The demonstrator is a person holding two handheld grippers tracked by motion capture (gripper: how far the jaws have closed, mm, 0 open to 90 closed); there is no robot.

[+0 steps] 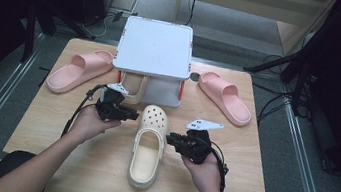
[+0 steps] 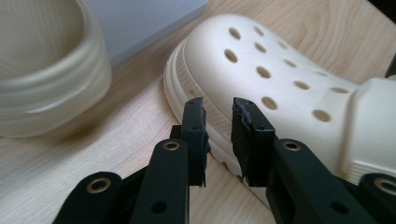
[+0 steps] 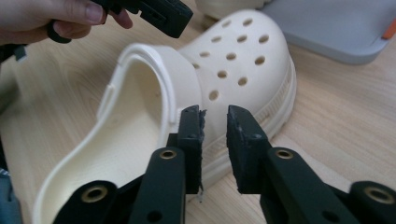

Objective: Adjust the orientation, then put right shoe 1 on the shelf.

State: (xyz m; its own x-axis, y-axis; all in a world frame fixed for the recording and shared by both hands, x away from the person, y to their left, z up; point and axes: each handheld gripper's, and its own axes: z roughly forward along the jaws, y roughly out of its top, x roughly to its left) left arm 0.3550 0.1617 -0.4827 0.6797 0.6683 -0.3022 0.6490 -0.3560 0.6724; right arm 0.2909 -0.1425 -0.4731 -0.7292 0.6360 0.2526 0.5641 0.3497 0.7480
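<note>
The cream clog [image 1: 148, 146] lies on the table [image 1: 98, 166], toe toward the grey box [image 1: 155, 48]. The left hand-held gripper [image 1: 131, 114] and right hand-held gripper [image 1: 171, 138] flank it, jaws slightly apart, gripping nothing. Likely a release or regrasp; next, each must close on the sole's edge.

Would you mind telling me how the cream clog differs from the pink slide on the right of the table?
The cream clog has a closed toe with round holes; the pink slide has an open toe and a plain band. The clog lies at the table's middle, toe pointing away from the person; the slide lies angled near the far right edge. Both rest sole-down on the wood.
</note>
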